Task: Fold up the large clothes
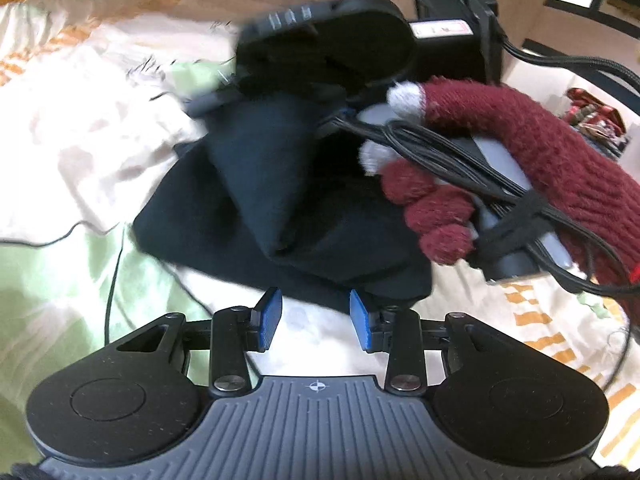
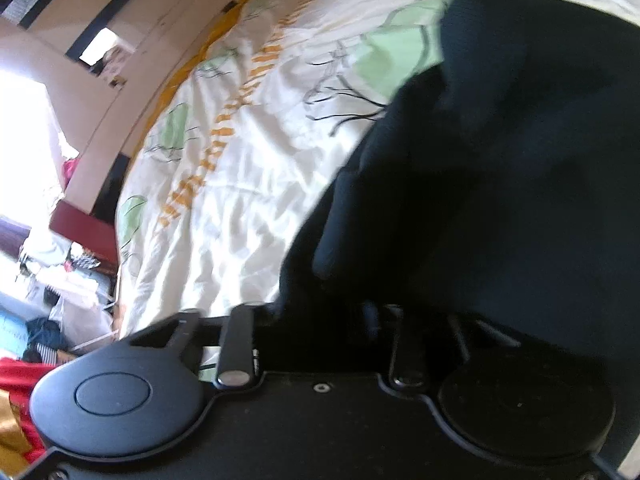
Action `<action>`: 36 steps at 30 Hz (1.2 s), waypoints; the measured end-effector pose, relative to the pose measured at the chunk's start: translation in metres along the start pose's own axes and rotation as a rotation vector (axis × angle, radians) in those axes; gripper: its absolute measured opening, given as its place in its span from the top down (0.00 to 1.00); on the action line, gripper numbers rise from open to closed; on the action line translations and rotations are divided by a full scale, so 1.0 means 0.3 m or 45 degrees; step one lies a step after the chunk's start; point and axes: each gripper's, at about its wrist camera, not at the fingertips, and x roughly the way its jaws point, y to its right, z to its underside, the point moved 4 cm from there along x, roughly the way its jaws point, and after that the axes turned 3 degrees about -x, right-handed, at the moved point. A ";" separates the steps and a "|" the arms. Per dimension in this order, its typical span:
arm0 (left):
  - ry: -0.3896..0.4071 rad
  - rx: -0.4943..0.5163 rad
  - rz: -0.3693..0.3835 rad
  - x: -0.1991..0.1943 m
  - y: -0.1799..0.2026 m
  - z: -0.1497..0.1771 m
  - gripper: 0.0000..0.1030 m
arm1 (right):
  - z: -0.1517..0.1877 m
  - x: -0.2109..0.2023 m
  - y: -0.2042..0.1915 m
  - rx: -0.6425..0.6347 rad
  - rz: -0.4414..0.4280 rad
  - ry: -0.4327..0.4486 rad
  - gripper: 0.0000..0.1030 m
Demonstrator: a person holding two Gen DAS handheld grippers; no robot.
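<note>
A black garment [image 1: 280, 220] lies bunched on a white bed cover [image 1: 80, 140] printed with green leaves and orange marks. My left gripper [image 1: 314, 316] stands open at the garment's near edge. Its blue pads [image 1: 268, 320] have only bed cover between them. Beyond the heap, blurred, is my right gripper [image 1: 256, 92], held by a hand in a maroon knitted glove [image 1: 540, 160]. A peaked fold of the cloth rises toward it. In the right wrist view the garment [image 2: 500, 160] drapes over the right gripper [image 2: 320, 320] and hides its fingertips.
A bundle of black cables [image 1: 440, 148] runs along the right gripper's handle. A black box [image 1: 460, 20] sits at the far edge of the bed. A thin dark cable [image 1: 112, 280] lies on the cover at left. Floor clutter [image 2: 60, 280] shows beyond the bed's edge.
</note>
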 end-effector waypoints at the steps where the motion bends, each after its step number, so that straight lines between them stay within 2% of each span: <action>1: 0.012 0.023 0.005 -0.014 -0.001 0.014 0.64 | -0.011 -0.008 -0.006 -0.009 -0.036 0.007 0.27; 2: 0.026 0.052 0.012 -0.025 0.016 0.015 0.64 | -0.015 -0.022 -0.022 -0.018 -0.072 0.017 0.24; 6: 0.080 0.180 0.030 -0.051 0.076 -0.002 0.64 | -0.038 -0.101 -0.082 -0.087 -0.175 0.072 0.23; 10: 0.129 0.226 0.020 -0.059 0.090 -0.039 0.64 | -0.063 -0.254 -0.127 -0.188 -0.182 0.176 0.23; 12: 0.168 0.243 0.019 -0.069 0.083 -0.068 0.63 | -0.073 -0.338 -0.124 -0.220 -0.136 0.250 0.23; 15: 0.234 0.258 -0.013 -0.055 0.067 -0.128 0.62 | -0.083 -0.439 -0.095 -0.241 -0.001 0.375 0.23; 16: 0.252 0.256 -0.030 -0.046 0.058 -0.145 0.58 | -0.076 -0.477 -0.066 -0.227 0.049 0.417 0.23; 20: 0.241 0.229 -0.135 0.044 -0.007 -0.185 0.54 | -0.070 -0.510 0.025 -0.146 0.228 0.522 0.25; 21: 0.206 0.211 -0.177 0.073 -0.041 -0.173 0.54 | -0.062 -0.520 0.045 -0.140 0.279 0.532 0.33; 23: 0.111 0.166 -0.245 0.122 -0.101 -0.148 0.54 | -0.046 -0.501 0.077 -0.145 0.387 0.535 0.61; 24: 0.084 0.129 -0.245 0.147 -0.131 -0.133 0.54 | -0.041 -0.488 0.098 -0.148 0.432 0.532 0.77; 25: 0.095 0.107 -0.239 0.152 -0.142 -0.128 0.54 | -0.039 -0.469 0.112 -0.151 0.470 0.528 0.81; 33: 0.116 0.130 -0.236 0.151 -0.139 -0.137 0.53 | -0.087 -0.363 0.150 -0.188 0.497 0.556 0.81; 36: 0.128 0.136 -0.234 0.150 -0.137 -0.133 0.53 | -0.125 -0.294 0.179 -0.209 0.590 0.500 0.81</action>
